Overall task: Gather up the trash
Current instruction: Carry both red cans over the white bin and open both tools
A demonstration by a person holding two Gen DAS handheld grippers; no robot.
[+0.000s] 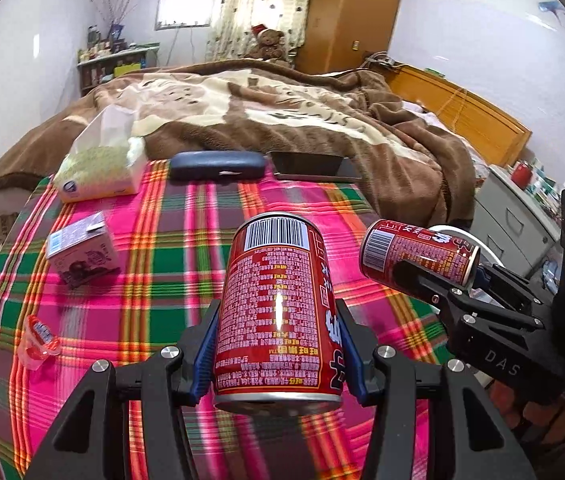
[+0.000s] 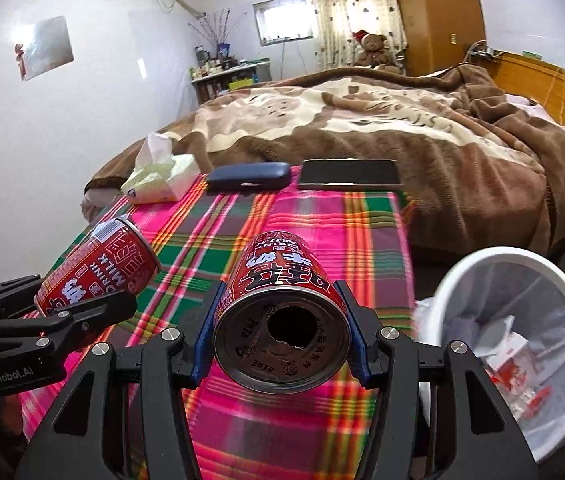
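Observation:
My left gripper (image 1: 278, 320) is shut on a red milk-drink can (image 1: 274, 300), held upside down above the plaid cloth (image 1: 154, 264). In the right wrist view that same can (image 2: 98, 268) and the left gripper (image 2: 70, 300) show at the left. My right gripper (image 2: 282, 312) is shut on a second red can (image 2: 282, 320), whose open top faces the camera. The left wrist view has the right gripper (image 1: 446, 276) and this second can (image 1: 418, 252) at its right. A white mesh bin (image 2: 482, 256) with trash inside stands to the lower right of the right gripper.
A small purple carton (image 1: 82, 252) and a crumpled red-and-white wrapper (image 1: 38, 336) lie on the cloth at the left. A tissue pack (image 1: 98, 168), a dark glasses case (image 1: 216, 165) and a black tablet (image 1: 310, 164) line its far edge. Behind is a bed with a brown blanket (image 1: 282, 112).

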